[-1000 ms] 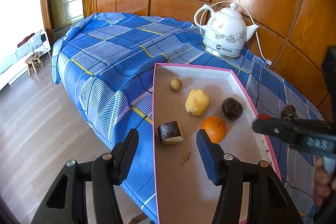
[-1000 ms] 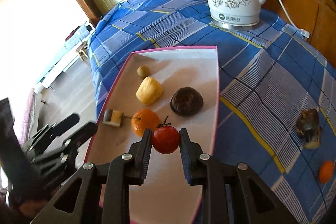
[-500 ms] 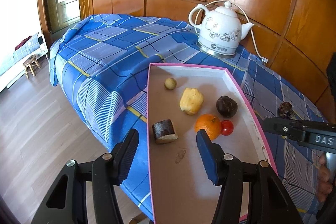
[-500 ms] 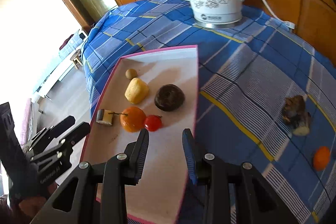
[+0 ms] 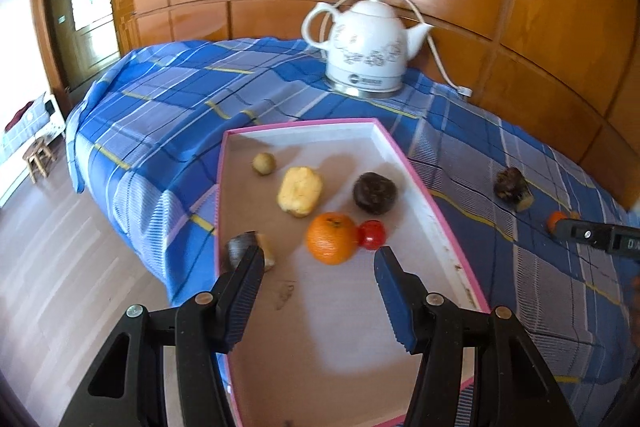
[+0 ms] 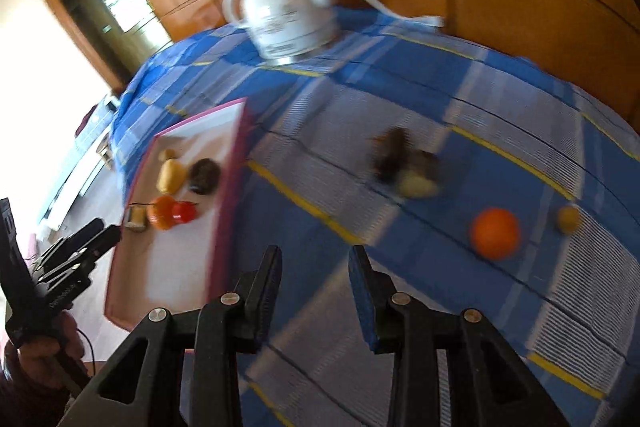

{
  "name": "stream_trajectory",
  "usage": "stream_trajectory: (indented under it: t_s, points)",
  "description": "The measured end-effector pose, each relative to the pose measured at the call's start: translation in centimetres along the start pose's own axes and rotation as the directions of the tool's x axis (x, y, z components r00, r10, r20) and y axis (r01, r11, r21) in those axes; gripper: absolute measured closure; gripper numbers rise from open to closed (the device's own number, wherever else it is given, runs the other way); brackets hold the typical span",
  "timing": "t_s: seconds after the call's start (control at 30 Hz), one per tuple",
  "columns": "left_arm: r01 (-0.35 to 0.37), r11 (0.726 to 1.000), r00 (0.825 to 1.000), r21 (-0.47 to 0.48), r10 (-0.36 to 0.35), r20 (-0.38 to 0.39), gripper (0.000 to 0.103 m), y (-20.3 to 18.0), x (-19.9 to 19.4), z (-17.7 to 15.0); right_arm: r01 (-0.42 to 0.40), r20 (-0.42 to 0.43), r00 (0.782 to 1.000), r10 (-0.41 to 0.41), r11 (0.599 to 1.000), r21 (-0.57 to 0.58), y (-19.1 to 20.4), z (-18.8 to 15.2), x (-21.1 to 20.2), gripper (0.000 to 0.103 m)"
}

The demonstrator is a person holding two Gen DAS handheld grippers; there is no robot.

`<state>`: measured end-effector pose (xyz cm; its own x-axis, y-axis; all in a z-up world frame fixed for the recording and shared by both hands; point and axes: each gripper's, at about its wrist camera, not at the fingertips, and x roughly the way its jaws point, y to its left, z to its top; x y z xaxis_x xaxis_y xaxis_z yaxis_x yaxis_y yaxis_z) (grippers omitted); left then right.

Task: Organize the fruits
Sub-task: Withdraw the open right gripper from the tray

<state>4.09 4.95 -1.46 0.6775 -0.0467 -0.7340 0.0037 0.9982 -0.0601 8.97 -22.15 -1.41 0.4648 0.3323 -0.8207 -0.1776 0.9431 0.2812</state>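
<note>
A pink-rimmed tray (image 5: 438,207) (image 6: 224,211) lies on the blue checked cloth. In it are an orange (image 5: 331,237), a red tomato (image 5: 373,235) (image 6: 184,211) touching it, a yellow fruit (image 5: 300,191), a dark round fruit (image 5: 375,193), a small brown fruit (image 5: 264,163) and a cut dark piece (image 5: 240,254). My left gripper (image 5: 318,267) is open and empty over the tray's near part. My right gripper (image 6: 314,267) is open and empty above the cloth right of the tray. On the cloth lie another orange (image 6: 495,233), a dark blurred piece (image 6: 404,163) and a small yellow fruit (image 6: 568,218).
A white electric kettle (image 5: 366,43) (image 6: 286,13) with its cord stands at the back of the table by the wood-panelled wall. The table edge drops to a wooden floor on the left. A small stool (image 5: 38,157) stands far left.
My right gripper let go of the tomato in the tray beside the orange, opened, and swung right over the cloth toward the loose fruits. The left gripper stayed open over the tray.
</note>
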Motion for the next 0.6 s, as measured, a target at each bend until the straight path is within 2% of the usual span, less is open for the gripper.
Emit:
stream_trajectory:
  t_s: [0.2,0.43,0.6]
  points:
    - [0.038,0.997,0.999,0.062,-0.038,-0.012,0.045,-2.6,0.2,0.5,0.074,0.018,0.997,-0.077,0.990,0.120,-6.3,-1.0,-2.8,0.068]
    - [0.104,0.984,0.994,0.142,-0.099,-0.042,0.045,-6.2,0.5,1.0,0.154,0.032,0.986,-0.162,0.972,0.177,-11.3,-1.5,-5.5,0.068]
    - [0.173,0.965,0.984,0.199,-0.162,-0.073,0.045,-9.5,1.3,2.0,0.181,0.030,0.981,-0.191,0.959,0.219,-14.1,-2.0,-5.7,0.068]
